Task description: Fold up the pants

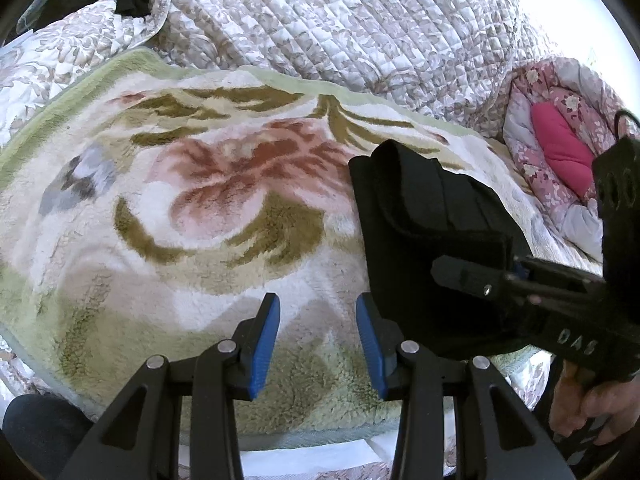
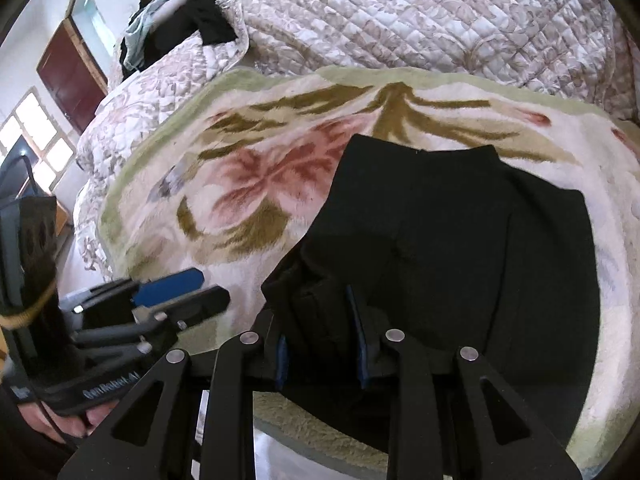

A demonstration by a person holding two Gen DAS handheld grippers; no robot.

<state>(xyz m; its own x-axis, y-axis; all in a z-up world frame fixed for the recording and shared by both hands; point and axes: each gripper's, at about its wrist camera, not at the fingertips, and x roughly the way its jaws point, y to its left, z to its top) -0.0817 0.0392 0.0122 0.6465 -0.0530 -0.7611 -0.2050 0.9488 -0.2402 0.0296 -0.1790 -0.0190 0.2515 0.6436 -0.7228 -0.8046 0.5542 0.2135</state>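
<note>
The black pants (image 2: pixel 460 240) lie folded into a compact stack on a floral fleece blanket (image 2: pixel 248 184). In the left wrist view the pants (image 1: pixel 424 216) sit to the right of my left gripper (image 1: pixel 318 344), which is open and empty over the blanket (image 1: pixel 208 184). My right gripper (image 2: pixel 320 344) is shut on the near folded edge of the pants, its blue pads (image 2: pixel 362 356) half buried in the cloth. It also shows in the left wrist view (image 1: pixel 508 276), coming in from the right onto the stack. The left gripper (image 2: pixel 180 292) shows at the left of the right wrist view.
A quilted floral bedspread (image 1: pixel 340 28) is bunched along the far side of the blanket. A pink floral quilt (image 1: pixel 560 148) lies at the far right. Dark clothes (image 2: pixel 184 16) are heaped at the far left. A window and a dark red door (image 2: pixel 72 76) stand beyond the bed.
</note>
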